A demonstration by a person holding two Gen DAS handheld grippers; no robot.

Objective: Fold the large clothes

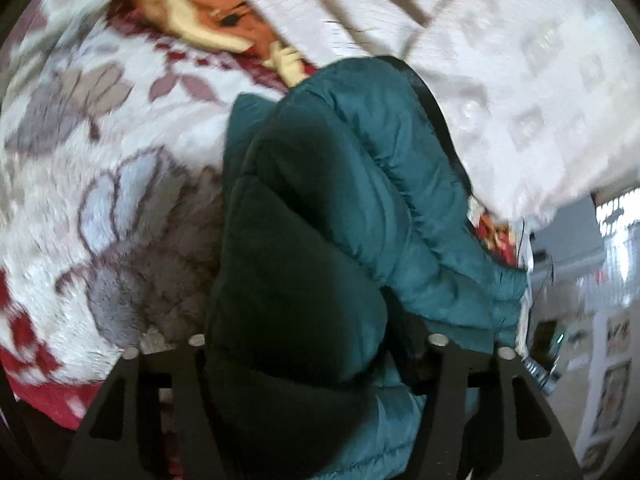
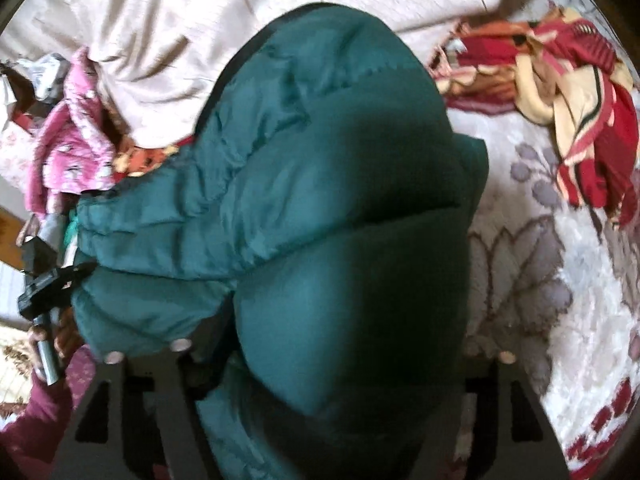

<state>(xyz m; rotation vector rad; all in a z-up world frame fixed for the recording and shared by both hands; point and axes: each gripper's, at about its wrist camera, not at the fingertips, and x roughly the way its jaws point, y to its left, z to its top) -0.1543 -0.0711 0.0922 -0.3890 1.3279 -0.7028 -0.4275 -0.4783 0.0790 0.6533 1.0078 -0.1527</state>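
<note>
A dark green puffer jacket fills the middle of the left wrist view and bulges between the fingers of my left gripper, which is shut on it. The same jacket fills the right wrist view, where my right gripper is shut on its padded edge. The jacket hangs bunched above the bed. The left gripper and the hand holding it show at the left edge of the right wrist view, at the jacket's other end. The fingertips of both grippers are hidden by the fabric.
A white fleece blanket with grey and red flowers covers the bed. A cream quilt lies beyond. A pink garment lies at the left. A red and cream blanket lies crumpled at the right.
</note>
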